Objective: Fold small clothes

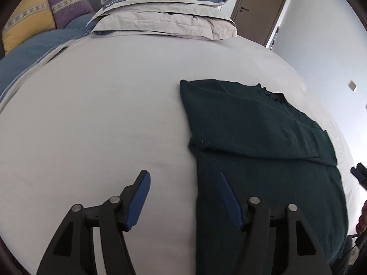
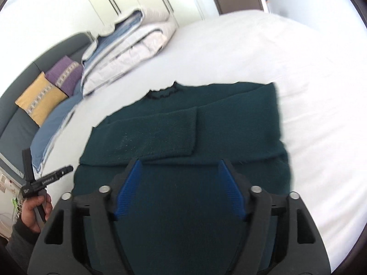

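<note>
free: plain bed sheet (image 1: 103,114) left of the sweater (image 1: 263,160), wide open | blocked: folded duvet stack (image 1: 165,16) at far end | far left: cushions (image 1: 45,13) | right: bed edge close

Fuzzy knit sweater (image 2: 179,183); smooth cotton sheet (image 1: 103,114).

Your bed (image 1: 103,114) carries the dark green sweater (image 1: 263,149) lower right, folded bedding (image 1: 165,20) top centre, pillows (image 1: 45,11) upper left.
</note>
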Action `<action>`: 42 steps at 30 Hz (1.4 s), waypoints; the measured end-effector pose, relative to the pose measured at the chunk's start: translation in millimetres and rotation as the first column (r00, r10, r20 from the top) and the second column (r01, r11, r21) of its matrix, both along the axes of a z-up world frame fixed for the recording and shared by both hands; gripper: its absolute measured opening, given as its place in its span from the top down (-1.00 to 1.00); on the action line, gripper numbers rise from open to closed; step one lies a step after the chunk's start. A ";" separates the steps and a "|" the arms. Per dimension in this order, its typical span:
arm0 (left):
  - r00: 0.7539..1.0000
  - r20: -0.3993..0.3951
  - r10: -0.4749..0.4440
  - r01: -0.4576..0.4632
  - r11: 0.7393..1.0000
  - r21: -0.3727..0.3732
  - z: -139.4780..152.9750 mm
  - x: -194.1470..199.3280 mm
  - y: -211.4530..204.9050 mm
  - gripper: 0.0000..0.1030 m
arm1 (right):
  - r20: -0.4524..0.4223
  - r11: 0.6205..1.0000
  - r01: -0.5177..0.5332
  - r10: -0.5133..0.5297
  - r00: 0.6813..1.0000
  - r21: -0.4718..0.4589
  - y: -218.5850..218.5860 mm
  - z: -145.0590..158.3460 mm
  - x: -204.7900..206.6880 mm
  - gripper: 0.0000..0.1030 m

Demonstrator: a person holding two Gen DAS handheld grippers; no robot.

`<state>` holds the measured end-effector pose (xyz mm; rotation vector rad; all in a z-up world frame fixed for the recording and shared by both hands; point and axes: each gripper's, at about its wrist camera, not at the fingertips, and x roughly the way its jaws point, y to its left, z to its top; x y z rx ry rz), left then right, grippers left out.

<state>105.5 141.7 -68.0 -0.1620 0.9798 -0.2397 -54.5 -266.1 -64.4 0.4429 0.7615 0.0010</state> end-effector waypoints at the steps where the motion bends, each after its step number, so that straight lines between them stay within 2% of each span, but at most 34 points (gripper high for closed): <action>1: 1.000 -0.025 0.004 -0.005 1.000 -0.031 -1.3 -10.3 5.1 -0.29 | -0.005 1.000 -0.003 0.003 1.000 0.019 -4.3 1.9 -18.1 -0.37; 3: 0.996 -0.089 0.000 -0.010 0.994 -0.112 -5.5 -38.3 16.6 -0.30 | -0.013 0.998 0.008 -0.007 1.000 0.061 -12.5 1.3 -47.6 -0.37; 5: 0.990 -0.137 -0.008 -0.014 0.987 -0.162 -8.2 -59.8 23.3 -0.29 | -0.038 0.996 0.014 -0.011 0.999 0.085 -18.7 -2.8 -76.0 -0.38; 8: 0.985 -0.174 0.007 -0.043 0.978 -0.204 -8.5 -88.5 31.2 -0.29 | -0.066 0.995 0.016 -0.010 0.998 0.095 -21.1 -8.3 -114.6 -0.37; 11: 0.973 -0.231 -0.022 -0.036 0.969 -0.245 -13.2 -115.7 30.0 -0.29 | -0.085 0.991 0.001 0.011 0.996 0.137 -21.6 -18.0 -141.8 -0.37; 14: 0.962 -0.265 -0.056 0.000 0.978 -0.209 -17.0 -132.7 19.6 -0.27 | -0.103 0.987 -0.004 0.021 0.994 0.161 -21.6 -25.9 -163.1 -0.35; 17: 0.952 -0.298 -0.073 0.005 0.975 -0.222 -24.1 -144.7 13.9 -0.27 | -0.114 0.979 -0.011 0.035 0.993 0.203 -20.4 -33.8 -177.0 -0.34; 24: 0.933 -0.358 -0.033 -0.034 0.983 -0.179 -45.3 -153.7 17.3 -0.27 | -0.158 0.964 0.003 0.040 0.987 0.264 -28.9 -47.2 -208.5 -0.25; 27: 0.933 -0.357 -0.056 -0.006 0.985 -0.172 -47.3 -155.2 14.3 -0.27 | -0.174 0.959 0.013 0.038 0.984 0.282 -31.8 -53.3 -219.2 -0.25; 36: 0.935 -0.331 -0.129 0.079 0.984 -0.160 -50.5 -155.1 7.8 -0.21 | -0.240 0.953 0.004 0.073 0.968 0.304 -29.9 -65.0 -213.0 -0.20; 40: 0.926 -0.345 -0.153 0.107 0.983 -0.151 -52.4 -157.1 6.8 0.02 | -0.250 0.953 -0.001 0.080 0.965 0.302 -26.9 -63.7 -211.7 -0.20; 42: 0.916 -0.365 -0.168 0.119 0.981 -0.153 -55.6 -159.4 7.7 0.35 | -0.256 0.955 0.000 0.080 0.963 0.297 -26.4 -62.2 -211.5 -0.20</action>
